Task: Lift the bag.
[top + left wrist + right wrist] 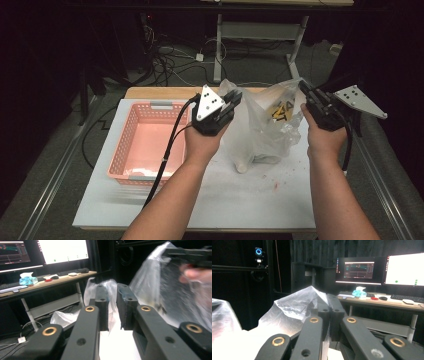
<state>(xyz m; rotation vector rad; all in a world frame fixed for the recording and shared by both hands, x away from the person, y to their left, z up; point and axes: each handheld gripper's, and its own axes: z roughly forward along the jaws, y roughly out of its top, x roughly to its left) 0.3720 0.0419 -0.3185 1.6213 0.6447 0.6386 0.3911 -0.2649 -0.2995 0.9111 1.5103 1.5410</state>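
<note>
In the high view, a clear, crinkled plastic bag (260, 125) stands on the white table top (250, 200), toward its far edge and right of centre, with a black-and-yellow print on its upper right side and something pale lying in its bottom. The left gripper (231, 102) is at the bag's left rim, the right gripper (303, 88) at its right rim, so the mouth is stretched between them. A salmon-pink plastic basket (145, 145), latticed on its walls, sits along the table's left edge, just beside the left forearm (its black cable crosses the basket's near corner).

In the left gripper view, the two black, blocky jaws stand a little apart, and a thin fold of the film runs up through the gap between them; the pads do not press it. Behind the bag, the other hand (197, 275) shows blurred through the film.

In the right gripper view, the jaws are pressed together on a peak of the frosted, wrinkled film. Behind stand a wooden desk (387, 302), lit monitors (382, 270) and a teal tissue pack (359, 292).
</note>
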